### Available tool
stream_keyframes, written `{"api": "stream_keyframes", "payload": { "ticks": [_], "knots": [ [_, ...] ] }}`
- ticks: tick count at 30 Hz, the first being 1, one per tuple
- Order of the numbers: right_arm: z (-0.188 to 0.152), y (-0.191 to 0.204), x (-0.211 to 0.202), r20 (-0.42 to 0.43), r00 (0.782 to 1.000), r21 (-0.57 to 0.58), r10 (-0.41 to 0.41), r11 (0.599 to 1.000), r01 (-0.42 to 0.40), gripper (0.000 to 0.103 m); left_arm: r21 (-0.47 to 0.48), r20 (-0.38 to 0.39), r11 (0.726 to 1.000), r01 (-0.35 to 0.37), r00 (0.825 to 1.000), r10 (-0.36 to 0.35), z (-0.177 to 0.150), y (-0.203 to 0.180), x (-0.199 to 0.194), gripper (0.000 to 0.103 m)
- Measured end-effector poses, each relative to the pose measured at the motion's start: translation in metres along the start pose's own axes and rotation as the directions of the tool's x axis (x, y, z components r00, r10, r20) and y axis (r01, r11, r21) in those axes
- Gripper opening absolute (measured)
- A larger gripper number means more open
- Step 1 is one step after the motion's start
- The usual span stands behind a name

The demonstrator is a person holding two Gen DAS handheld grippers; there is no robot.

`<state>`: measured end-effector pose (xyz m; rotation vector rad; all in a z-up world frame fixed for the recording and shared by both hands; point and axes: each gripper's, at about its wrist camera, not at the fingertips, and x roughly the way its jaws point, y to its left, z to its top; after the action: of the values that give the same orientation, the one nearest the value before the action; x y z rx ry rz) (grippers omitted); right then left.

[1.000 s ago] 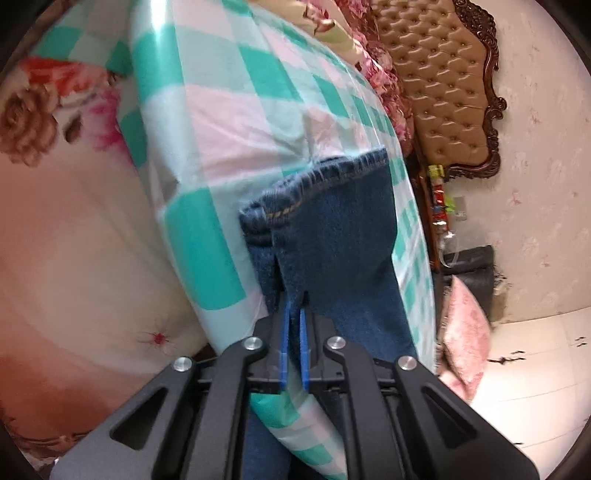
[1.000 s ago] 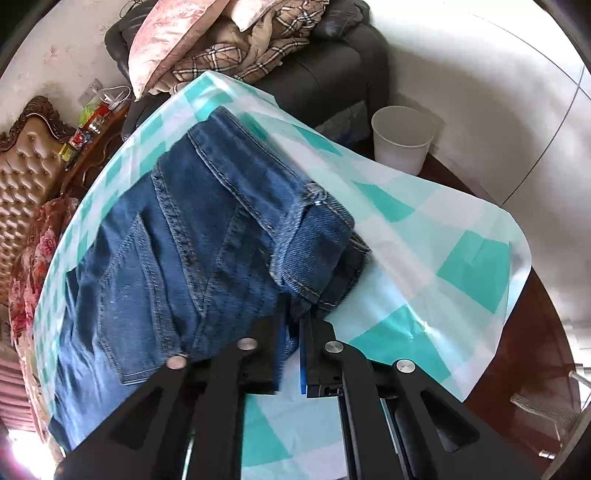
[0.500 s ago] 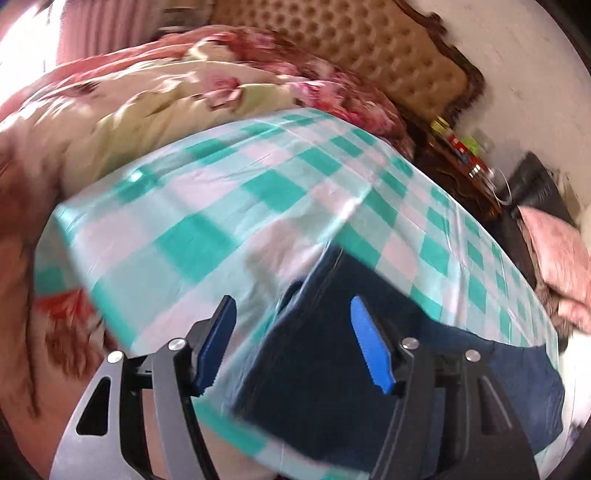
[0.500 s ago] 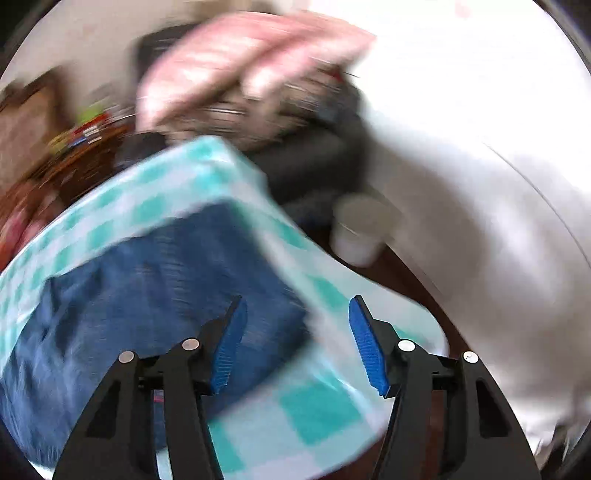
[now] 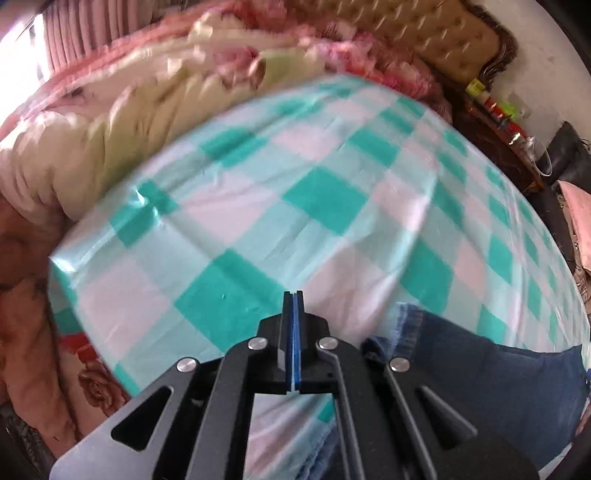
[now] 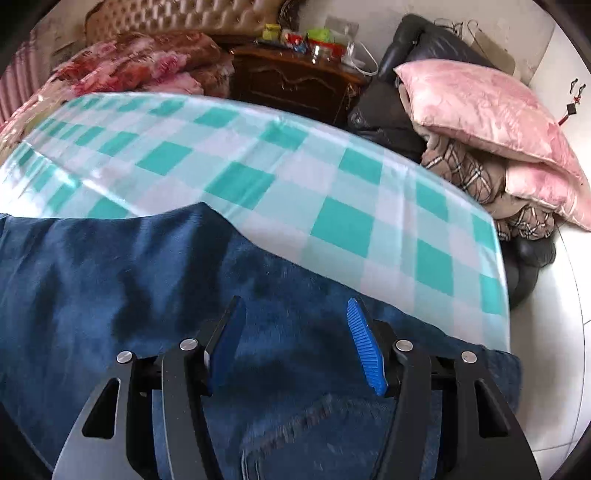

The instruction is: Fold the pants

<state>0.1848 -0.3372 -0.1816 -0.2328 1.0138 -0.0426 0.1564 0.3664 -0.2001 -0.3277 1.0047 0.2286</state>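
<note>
The blue denim pants [image 6: 147, 280] lie flat on a teal-and-white checked cloth [image 6: 280, 173] spread over the bed. My right gripper [image 6: 295, 317] hovers open above the denim, its blue pads apart and nothing pressed between them. In the left wrist view the pants [image 5: 480, 369] show at the lower right, with a frayed hem edge near the gripper body. My left gripper [image 5: 293, 299] is shut with its pads together, over the checked cloth [image 5: 325, 206], holding nothing and standing left of the denim.
Floral quilts [image 5: 155, 92] are heaped along the far side of the bed below a tufted headboard [image 5: 436, 33]. A dark wooden nightstand [image 6: 295, 81] with small items, a black sofa with a pink pillow [image 6: 480, 107] and a plaid blanket stand beyond the cloth.
Both grippers let go of the denim they had pinched. The left one opened, swung off the pants and shut again over the cloth; the right one swung across and now stands open above the pants.
</note>
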Motion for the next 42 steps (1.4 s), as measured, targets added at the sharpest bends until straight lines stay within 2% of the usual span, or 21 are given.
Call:
{"api": "stream_keyframes", "payload": {
  "ticks": [1,3,5,7,9,11,13,15,17,18,20,23,26,29,30,32,34,35,39,41,42],
  "knots": [
    [0.0,0.0,0.005,0.003,1.0,0.001,0.002,1.0,-0.002,0.056,0.041,0.047,0.998,0.046,0.998,-0.047,-0.004,-0.011,-0.014,0.011],
    [-0.001,-0.004,0.018,-0.008,1.0,0.013,-0.02,1.0,0.02,0.056,0.111,0.095,0.988,0.108,0.988,-0.118,-0.012,-0.032,-0.033,0.063],
    [-0.003,-0.01,0.028,-0.008,0.999,0.027,-0.042,0.999,0.043,0.057,0.221,0.134,0.964,0.151,0.974,-0.183,-0.024,-0.059,-0.046,0.063],
    [-0.003,-0.019,0.036,-0.016,0.993,0.059,-0.114,0.992,0.115,0.057,0.354,0.095,0.92,0.172,0.971,-0.218,-0.037,-0.091,-0.039,0.063],
    [-0.005,-0.035,0.036,0.0,0.995,0.136,-0.095,0.986,0.094,0.057,0.431,0.055,0.894,0.124,0.985,-0.163,-0.046,-0.107,-0.019,0.063],
    [-0.01,-0.057,0.033,0.002,0.978,0.222,-0.21,0.953,0.204,0.057,0.449,0.034,0.893,0.026,0.998,-0.046,-0.047,-0.109,0.008,0.062],
    [-0.016,-0.079,0.027,0.014,0.974,0.319,-0.226,0.924,0.21,0.059,0.388,0.086,0.917,-0.093,0.994,0.065,-0.038,-0.091,0.022,0.061],
    [-0.025,-0.099,0.011,0.036,0.965,0.401,-0.259,0.888,0.224,0.061,0.274,0.114,0.932,-0.236,0.971,0.212,-0.028,-0.068,0.027,0.065],
    [-0.029,-0.101,-0.011,0.09,0.961,0.4,-0.261,0.893,0.205,0.061,0.159,0.132,0.958,-0.237,0.967,0.218,-0.021,-0.053,0.021,0.064],
    [-0.029,-0.093,-0.022,0.12,0.965,0.377,-0.233,0.91,0.172,0.061,0.139,0.153,0.956,-0.257,0.96,0.236,-0.022,-0.054,0.015,0.063],
    [-0.025,-0.063,-0.041,0.172,0.976,0.307,-0.135,0.948,0.077,0.061,0.194,0.205,0.956,-0.22,0.962,0.18,-0.028,-0.07,-0.002,0.064],
    [-0.014,0.021,-0.061,0.213,0.974,0.113,0.078,0.988,-0.104,0.062,0.331,0.233,0.943,-0.038,0.971,-0.043,-0.055,-0.115,-0.028,0.065],
    [-0.006,0.126,-0.068,0.199,0.931,-0.079,0.307,0.952,-0.297,0.065,0.47,0.119,0.874,0.123,0.972,-0.202,-0.083,-0.157,-0.029,0.065],
    [0.006,0.221,-0.057,0.126,0.901,-0.163,0.414,0.905,-0.393,0.064,0.531,0.023,0.824,0.195,0.969,-0.244,-0.107,-0.186,-0.01,0.057],
    [0.01,0.242,-0.051,0.1,0.897,-0.157,0.429,0.898,-0.412,0.064,0.533,0.008,0.827,0.181,0.976,-0.219,-0.111,-0.19,0.0,0.056],
    [0.021,0.282,-0.034,0.03,0.889,-0.111,0.458,0.885,-0.452,0.048,0.499,0.032,0.859,0.117,0.988,-0.153,-0.11,-0.187,0.016,0.059],
    [0.027,0.3,-0.025,0.026,0.907,-0.098,0.42,0.904,-0.416,0.046,0.409,0.065,0.911,0.057,0.994,-0.091,-0.102,-0.176,0.016,0.055],
    [0.03,0.305,-0.022,0.036,0.919,-0.084,0.393,0.917,-0.389,0.046,0.381,0.074,0.92,0.089,0.989,-0.126,-0.101,-0.175,0.011,0.054],
    [0.037,0.307,-0.011,0.059,0.939,-0.06,0.337,0.941,-0.334,0.039,0.44,0.018,0.85,0.289,0.944,-0.33,-0.112,-0.199,0.0,0.055],
    [0.041,0.307,-0.005,0.072,0.951,-0.062,0.302,0.953,-0.298,0.039,0.47,0.001,0.84,0.272,0.951,-0.308,-0.114,-0.211,0.013,0.055],
    [0.042,0.308,-0.003,0.081,0.952,-0.064,0.294,0.955,-0.289,0.039,0.469,0.012,0.855,0.22,0.967,-0.256,-0.113,-0.215,0.026,0.056]
  ]
}}
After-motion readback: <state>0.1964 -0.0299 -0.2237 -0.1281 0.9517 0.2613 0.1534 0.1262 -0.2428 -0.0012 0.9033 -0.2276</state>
